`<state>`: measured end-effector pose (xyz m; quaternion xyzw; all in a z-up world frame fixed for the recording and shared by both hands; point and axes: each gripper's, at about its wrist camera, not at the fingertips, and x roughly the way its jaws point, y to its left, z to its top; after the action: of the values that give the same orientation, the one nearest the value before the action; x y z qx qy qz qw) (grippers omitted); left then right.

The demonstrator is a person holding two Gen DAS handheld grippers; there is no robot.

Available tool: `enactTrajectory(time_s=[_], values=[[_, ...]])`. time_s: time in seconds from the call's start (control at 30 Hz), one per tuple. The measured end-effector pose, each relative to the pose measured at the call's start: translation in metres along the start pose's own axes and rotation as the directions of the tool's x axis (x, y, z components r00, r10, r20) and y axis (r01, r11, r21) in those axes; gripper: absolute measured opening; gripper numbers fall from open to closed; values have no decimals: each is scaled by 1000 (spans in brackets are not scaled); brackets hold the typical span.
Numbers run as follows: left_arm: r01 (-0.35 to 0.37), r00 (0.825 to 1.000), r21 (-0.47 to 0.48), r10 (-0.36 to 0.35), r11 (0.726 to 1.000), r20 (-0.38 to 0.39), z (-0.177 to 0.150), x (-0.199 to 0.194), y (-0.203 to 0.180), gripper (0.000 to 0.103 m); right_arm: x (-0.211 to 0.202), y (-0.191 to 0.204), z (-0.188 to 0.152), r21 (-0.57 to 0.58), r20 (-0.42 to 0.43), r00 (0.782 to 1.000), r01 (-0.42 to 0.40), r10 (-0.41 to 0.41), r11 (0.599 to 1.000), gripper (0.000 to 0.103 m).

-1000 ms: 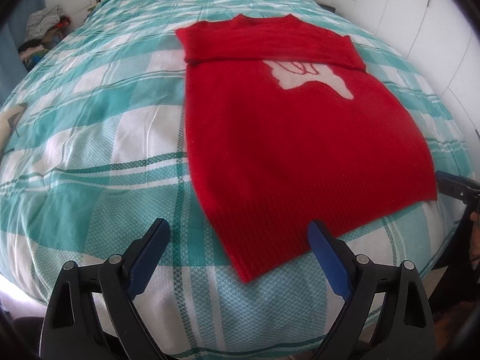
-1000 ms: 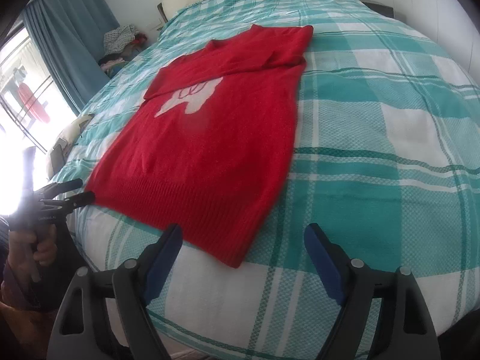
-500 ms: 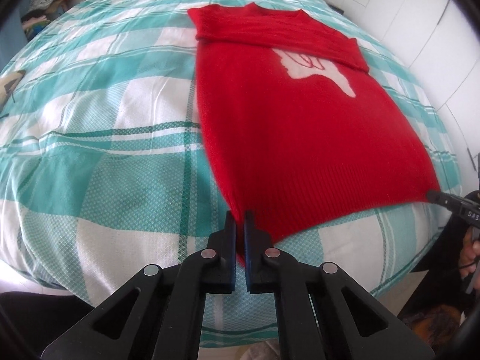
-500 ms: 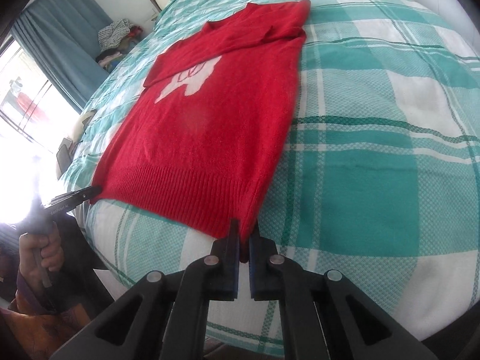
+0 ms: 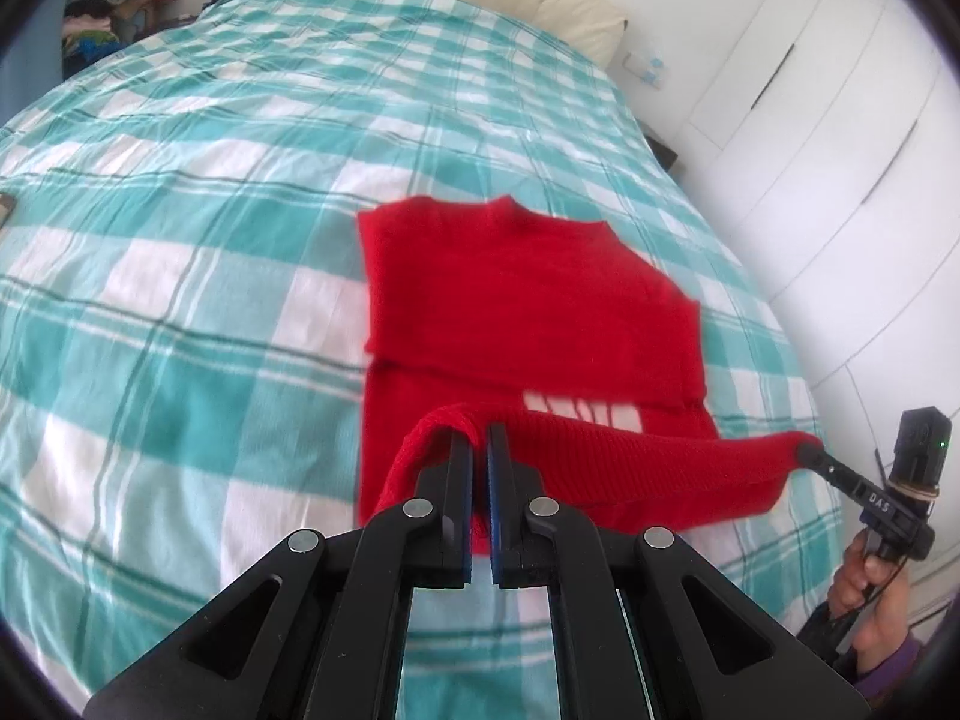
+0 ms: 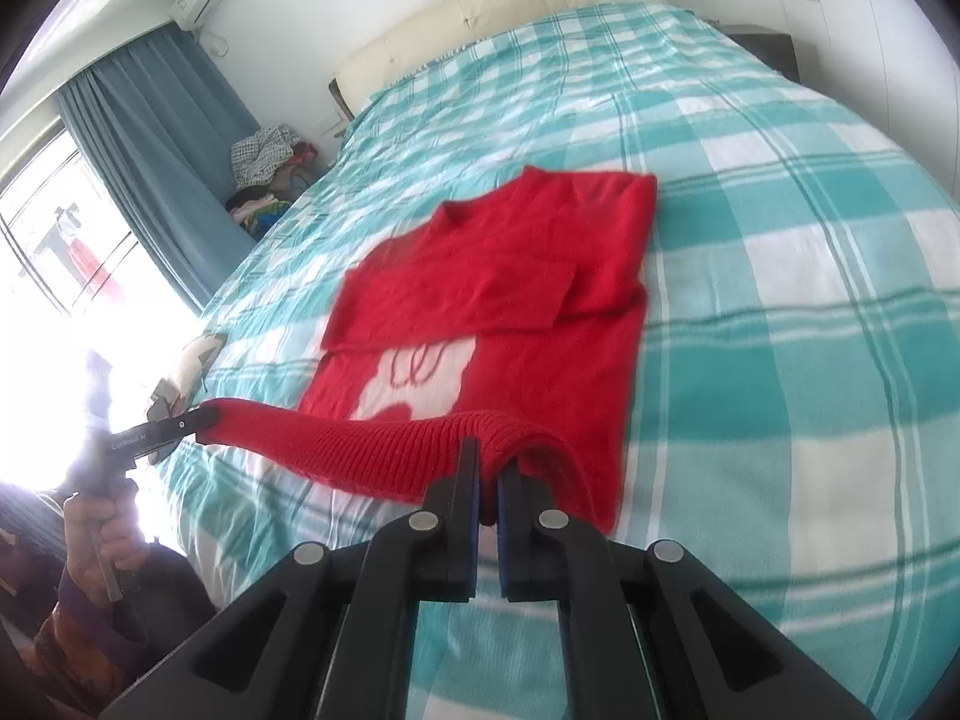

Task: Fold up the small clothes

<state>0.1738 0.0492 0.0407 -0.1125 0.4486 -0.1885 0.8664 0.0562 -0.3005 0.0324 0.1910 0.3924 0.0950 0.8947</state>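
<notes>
A red knit sweater point(image 5: 528, 306) lies on the teal-and-white checked bedspread point(image 5: 180, 240), its ribbed hem point(image 6: 384, 450) lifted off the cloth. The left gripper point(image 5: 479, 438) pinches one hem corner and the right gripper point(image 6: 487, 450) pinches the other, stretching the hem between them. Only the right view shows the blue curtain point(image 6: 150, 138) beyond the sweater and its white chest motif point(image 6: 420, 384) clearly.
</notes>
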Motion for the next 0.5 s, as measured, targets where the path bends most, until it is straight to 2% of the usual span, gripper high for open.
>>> enactTrajectory(time_s=[0.13,0.23,0.37,0.5], values=[[-40,999,-57,41,998,16,58,55,6,2,43,-12,60,11,77,996,41,-42,999,4],[-71,997,-100,72,992,2,91,98,16,2,85,-27,99,24,82,994,71,-73,997,4],[-101,995,-159,97,982,-35,118,147,32,2,139,-48,139,33,66,993,101,-103,994,4],[-112,993,-171,103,979,-61,135,182,39,2,181,-71,160,73,37,994,97,-99,993,4]])
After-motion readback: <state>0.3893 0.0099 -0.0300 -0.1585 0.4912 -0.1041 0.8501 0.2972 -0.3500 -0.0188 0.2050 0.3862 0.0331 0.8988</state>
